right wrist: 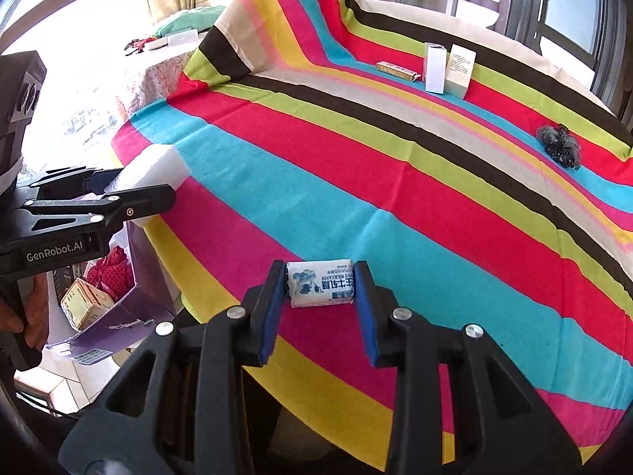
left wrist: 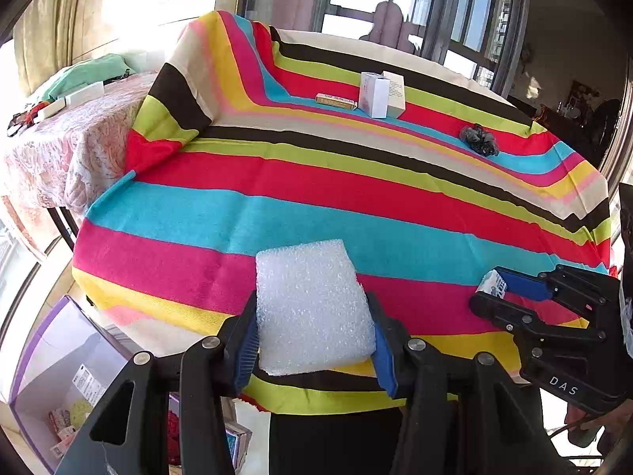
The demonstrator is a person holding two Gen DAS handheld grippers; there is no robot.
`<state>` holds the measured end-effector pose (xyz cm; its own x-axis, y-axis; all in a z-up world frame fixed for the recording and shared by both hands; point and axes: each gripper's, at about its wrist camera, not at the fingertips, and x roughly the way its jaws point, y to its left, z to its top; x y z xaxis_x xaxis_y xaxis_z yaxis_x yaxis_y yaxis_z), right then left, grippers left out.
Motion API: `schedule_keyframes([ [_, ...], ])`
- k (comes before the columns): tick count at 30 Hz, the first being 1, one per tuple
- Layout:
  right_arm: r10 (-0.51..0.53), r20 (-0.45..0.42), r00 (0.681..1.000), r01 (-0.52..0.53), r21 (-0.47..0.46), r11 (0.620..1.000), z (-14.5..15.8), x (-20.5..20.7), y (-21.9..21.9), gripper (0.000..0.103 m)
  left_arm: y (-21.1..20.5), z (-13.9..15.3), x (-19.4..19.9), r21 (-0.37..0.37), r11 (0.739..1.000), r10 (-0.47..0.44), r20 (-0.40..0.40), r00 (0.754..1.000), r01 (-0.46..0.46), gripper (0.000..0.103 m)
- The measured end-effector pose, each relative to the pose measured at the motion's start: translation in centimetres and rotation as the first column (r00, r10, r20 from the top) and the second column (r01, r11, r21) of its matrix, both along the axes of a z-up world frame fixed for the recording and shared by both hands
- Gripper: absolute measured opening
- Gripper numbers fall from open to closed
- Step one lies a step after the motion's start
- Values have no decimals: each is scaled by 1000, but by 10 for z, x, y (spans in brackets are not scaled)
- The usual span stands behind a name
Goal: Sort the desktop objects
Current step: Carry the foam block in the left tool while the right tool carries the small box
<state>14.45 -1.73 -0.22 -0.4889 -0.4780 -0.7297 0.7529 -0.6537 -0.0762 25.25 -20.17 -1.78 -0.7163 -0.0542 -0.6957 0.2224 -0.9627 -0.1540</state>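
My left gripper (left wrist: 314, 332) is shut on a white foam block (left wrist: 310, 304), held above the near edge of the striped tablecloth (left wrist: 316, 182). From the right wrist view the same foam block (right wrist: 152, 170) shows at the left, clamped in the left gripper (right wrist: 130, 194). My right gripper (right wrist: 319, 289) is shut on a white and blue milk candy packet (right wrist: 319, 283); the left wrist view catches that packet (left wrist: 492, 283) at the right edge. Far across the cloth stand two white boxes (left wrist: 380, 94), a flat yellow box (left wrist: 335, 101) and a dark hair scrunchie (left wrist: 479, 140).
An open purple box (right wrist: 118, 308) with several small packets inside sits below the table's near left edge. A second table with a patterned cloth (left wrist: 67, 146) carries a green cloth and small items at the left. Windows run behind. A hand (right wrist: 23, 324) holds the left gripper's handle.
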Motion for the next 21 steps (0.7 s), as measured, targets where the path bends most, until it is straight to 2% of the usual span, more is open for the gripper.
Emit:
schedule_keyframes([
  [6,119,-9,993,-119,9,993,-1,18,-40,37,-29,-1,24,20,996,90,-6,996,-90,49],
  [12,267,-13,964,-266,26,964,-3,46,-84,37,-66,-11,53,35,978,204,15,979,-204,49],
  [17,389,-1,921,-388,36,921,-6,74,-116,37,-99,-27,80,37,949,312,52,949,-314,49],
  [21,481,25,876,-481,52,875,-12,97,-142,37,-127,-42,104,39,912,403,83,911,-407,49],
])
